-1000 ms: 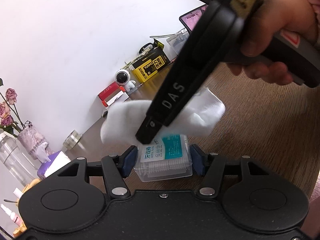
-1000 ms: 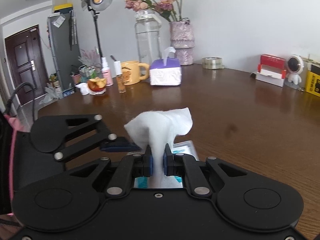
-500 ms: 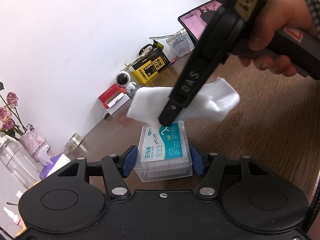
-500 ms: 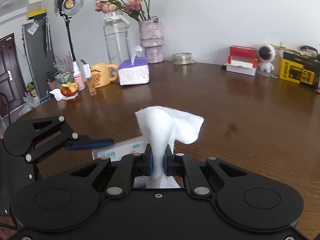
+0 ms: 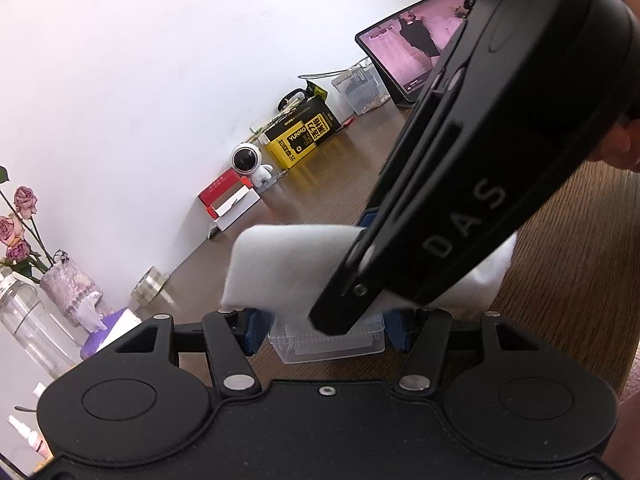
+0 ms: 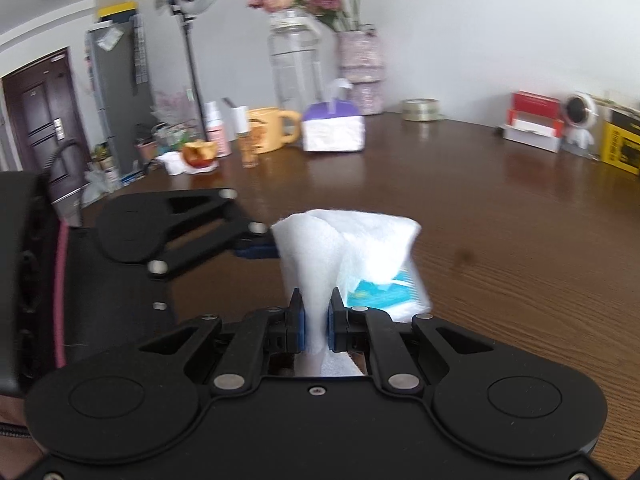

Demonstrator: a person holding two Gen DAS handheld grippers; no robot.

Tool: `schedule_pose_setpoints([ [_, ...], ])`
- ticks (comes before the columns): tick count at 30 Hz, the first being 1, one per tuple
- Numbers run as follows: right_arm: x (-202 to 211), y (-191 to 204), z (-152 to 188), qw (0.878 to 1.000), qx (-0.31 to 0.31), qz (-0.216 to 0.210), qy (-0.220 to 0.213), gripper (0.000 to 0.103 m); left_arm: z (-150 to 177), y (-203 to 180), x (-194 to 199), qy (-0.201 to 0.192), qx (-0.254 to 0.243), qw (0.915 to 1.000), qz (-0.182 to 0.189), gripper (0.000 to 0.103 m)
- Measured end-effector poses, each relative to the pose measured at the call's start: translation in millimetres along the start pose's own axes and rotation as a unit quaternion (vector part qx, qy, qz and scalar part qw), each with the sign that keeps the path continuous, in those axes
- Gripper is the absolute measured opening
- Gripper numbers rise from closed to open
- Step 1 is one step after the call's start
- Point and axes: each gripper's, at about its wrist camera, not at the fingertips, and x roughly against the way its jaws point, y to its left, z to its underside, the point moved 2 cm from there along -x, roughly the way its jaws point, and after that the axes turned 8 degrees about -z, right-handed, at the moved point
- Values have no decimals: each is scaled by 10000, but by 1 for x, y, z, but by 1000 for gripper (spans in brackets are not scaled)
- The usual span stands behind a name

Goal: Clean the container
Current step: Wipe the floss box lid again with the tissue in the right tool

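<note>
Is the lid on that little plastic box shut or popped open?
Cannot tell: the white cloth and right tongs cover the box top; its label peeks out flat.

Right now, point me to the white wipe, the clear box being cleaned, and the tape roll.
white wipe (image 6: 320, 256): right wrist view, its bunched upper fold.
clear box (image 5: 328, 346): left wrist view, its near transparent wall.
tape roll (image 6: 422, 109): right wrist view, its outer side.

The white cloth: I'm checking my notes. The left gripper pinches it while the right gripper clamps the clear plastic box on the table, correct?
Sides swapped. The right wrist view shows the right gripper pinching the white cloth; the left wrist view shows the left gripper clamping the clear plastic box on the table.
</note>
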Motion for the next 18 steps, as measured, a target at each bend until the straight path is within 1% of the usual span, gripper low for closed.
schedule_pose_setpoints([
  [3, 0, -2, -3, 10000, 1, 27, -32, 10, 0, 1, -1, -5, -11, 10000, -7, 58],
  [10, 4, -36, -5, 9978, -365, 518, -170, 10, -1, 3, -3, -7, -16, 10000, -9, 58],
  [13, 3, -29, -5, 9986, -303, 411, -155, 10, 0, 6, -9, -7, -12, 10000, -5, 58],
  [15, 2, -24, -5, 9990, -258, 335, -144, 10, 0, -1, -1, -12, -19, 10000, -9, 58],
  [18, 1, -17, -5, 9995, -191, 221, -127, 10, 0, 3, -4, -12, -19, 10000, -8, 58],
])
